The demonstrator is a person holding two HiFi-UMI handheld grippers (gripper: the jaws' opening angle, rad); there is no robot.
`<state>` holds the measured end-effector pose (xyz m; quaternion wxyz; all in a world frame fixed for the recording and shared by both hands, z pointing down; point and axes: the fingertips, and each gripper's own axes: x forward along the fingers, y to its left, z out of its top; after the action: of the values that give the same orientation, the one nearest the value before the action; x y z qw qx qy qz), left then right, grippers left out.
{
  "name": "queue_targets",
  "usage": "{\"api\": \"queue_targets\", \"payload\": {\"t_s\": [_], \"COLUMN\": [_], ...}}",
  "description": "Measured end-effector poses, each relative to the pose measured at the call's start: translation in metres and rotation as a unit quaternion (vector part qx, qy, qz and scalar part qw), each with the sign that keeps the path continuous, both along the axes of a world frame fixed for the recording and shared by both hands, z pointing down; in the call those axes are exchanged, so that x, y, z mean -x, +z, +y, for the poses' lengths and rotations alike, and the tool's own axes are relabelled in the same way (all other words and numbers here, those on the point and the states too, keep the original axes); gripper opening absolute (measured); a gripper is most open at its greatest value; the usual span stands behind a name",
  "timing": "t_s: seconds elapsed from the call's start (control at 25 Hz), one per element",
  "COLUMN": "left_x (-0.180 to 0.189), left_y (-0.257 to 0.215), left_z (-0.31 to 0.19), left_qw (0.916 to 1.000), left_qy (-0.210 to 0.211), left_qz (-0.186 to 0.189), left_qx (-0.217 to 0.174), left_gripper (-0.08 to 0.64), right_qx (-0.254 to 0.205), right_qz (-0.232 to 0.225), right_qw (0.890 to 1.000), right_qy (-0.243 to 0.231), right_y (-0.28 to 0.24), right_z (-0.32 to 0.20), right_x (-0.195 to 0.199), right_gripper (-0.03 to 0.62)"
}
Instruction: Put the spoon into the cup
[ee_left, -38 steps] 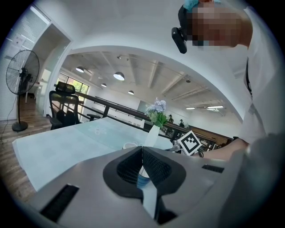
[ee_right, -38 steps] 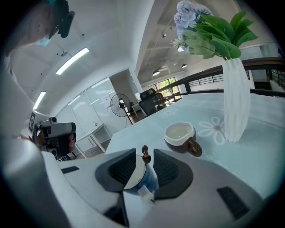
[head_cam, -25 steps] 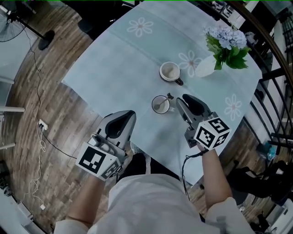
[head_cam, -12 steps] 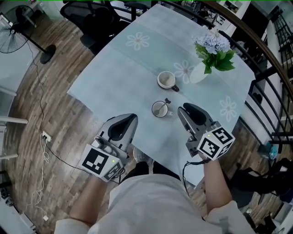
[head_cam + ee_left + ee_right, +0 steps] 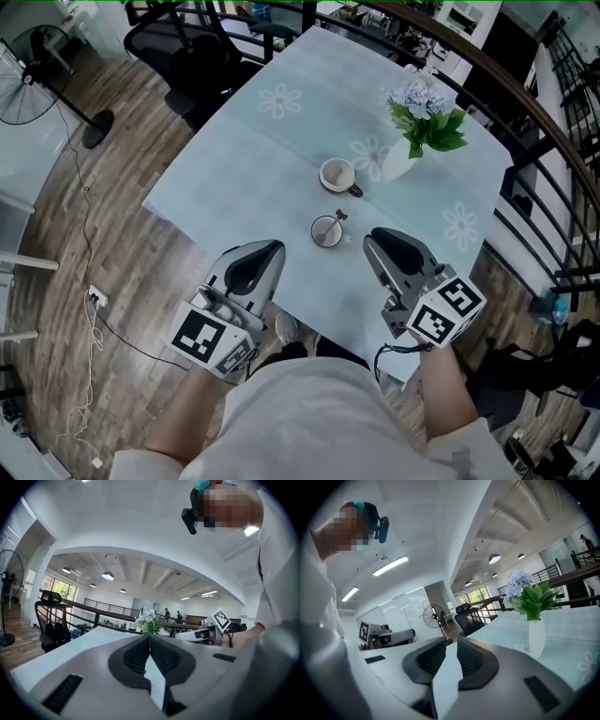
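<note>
Seemingly past drop-in step w/ spoon (image 5: 335,221) in cup (image 5: 317,232) just ahead-left of right tool (image 5: 384,236), empty jaws narrow & just been closing, left tool (image 5: 267,247) pinched together, empty; next: park both clear of cup.

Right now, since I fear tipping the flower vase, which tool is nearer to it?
Right. The right tool is on the flower vase's near side; the left tool is farther, near and well to its left.
</note>
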<state>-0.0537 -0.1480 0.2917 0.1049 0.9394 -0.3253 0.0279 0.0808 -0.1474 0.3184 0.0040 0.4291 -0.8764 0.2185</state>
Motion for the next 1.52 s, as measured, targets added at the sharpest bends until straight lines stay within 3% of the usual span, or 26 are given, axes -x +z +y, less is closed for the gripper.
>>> {"api": "queue_targets", "payload": {"t_s": [0.48, 1.52], "left_x": [0.003, -0.014], "left_y": [-0.012, 0.000], "left_z": [0.004, 0.002], "left_qw": [0.9998, 0.9998], "left_qy": [0.016, 0.021], "left_qz": [0.001, -0.006], "left_qx": [-0.009, 0.005], "left_gripper": [0.021, 0.021], "right_qx": [-0.018, 0.002], "right_qz": [0.009, 0.004], "right_qw": [1.000, 1.000], "right_qy": [0.002, -0.011], "right_y": [-0.022, -0.006], "right_z": [0.016, 0.017], "right_x": [0.010, 0.008], "right_gripper": [0.067, 0.029]}}
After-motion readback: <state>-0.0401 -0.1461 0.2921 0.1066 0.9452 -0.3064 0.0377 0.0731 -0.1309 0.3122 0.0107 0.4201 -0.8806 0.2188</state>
